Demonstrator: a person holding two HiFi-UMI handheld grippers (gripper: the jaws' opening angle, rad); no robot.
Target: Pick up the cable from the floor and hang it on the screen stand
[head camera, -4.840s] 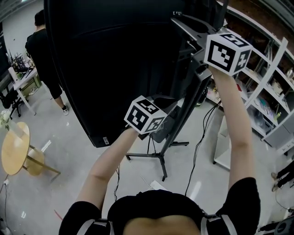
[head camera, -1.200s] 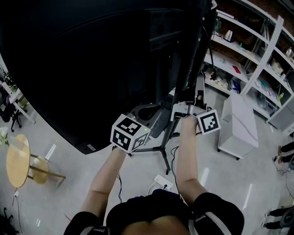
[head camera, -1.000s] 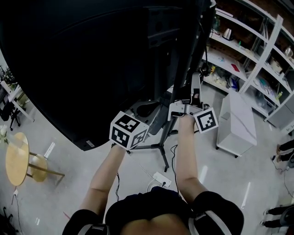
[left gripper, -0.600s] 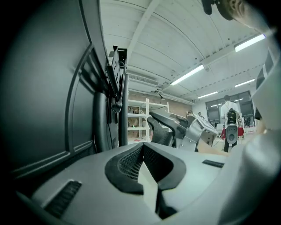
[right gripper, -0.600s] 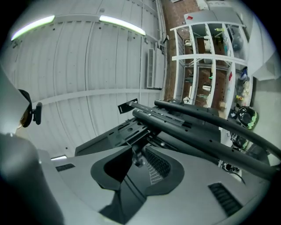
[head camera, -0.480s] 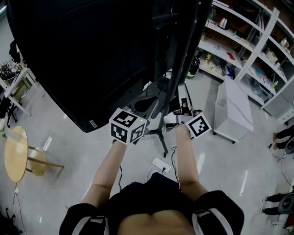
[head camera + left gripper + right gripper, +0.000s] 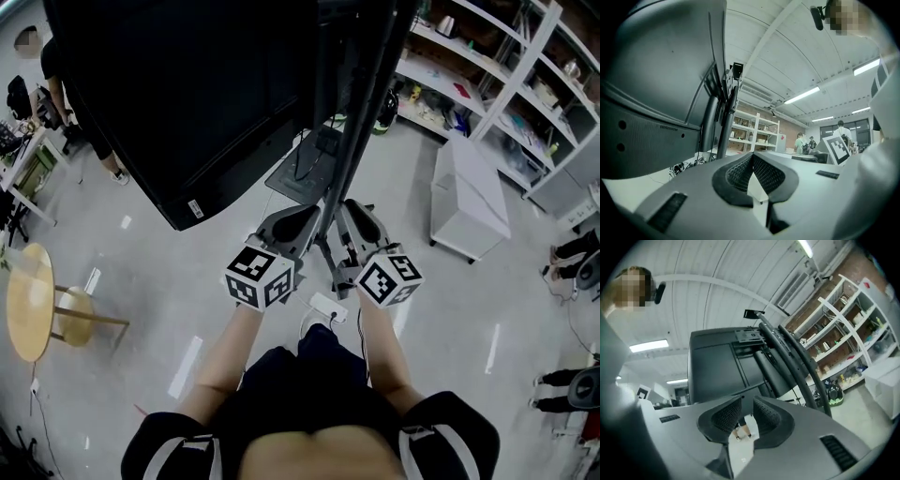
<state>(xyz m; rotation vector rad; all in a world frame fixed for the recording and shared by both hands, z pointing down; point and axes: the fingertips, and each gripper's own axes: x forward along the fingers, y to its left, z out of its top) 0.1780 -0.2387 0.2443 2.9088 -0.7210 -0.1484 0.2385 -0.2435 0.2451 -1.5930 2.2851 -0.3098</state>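
The left gripper (image 7: pixel 752 155) had its jaws pressed together, the right gripper (image 7: pixel 747 405) held its apart and empty — the cable, likely light and floppy, wanted pinching near its middle.

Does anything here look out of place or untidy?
Yes. A white power strip lies loose on the floor at the foot of the screen stand, just ahead of the person, where somebody might trip.

tongs (image 7: pixel 298 221) (image 7: pixel 356 221) 2 | screen (image 7: pixel 187 94) 1 | round table (image 7: pixel 28 300) 1 | white cabinet (image 7: pixel 469 202) 1
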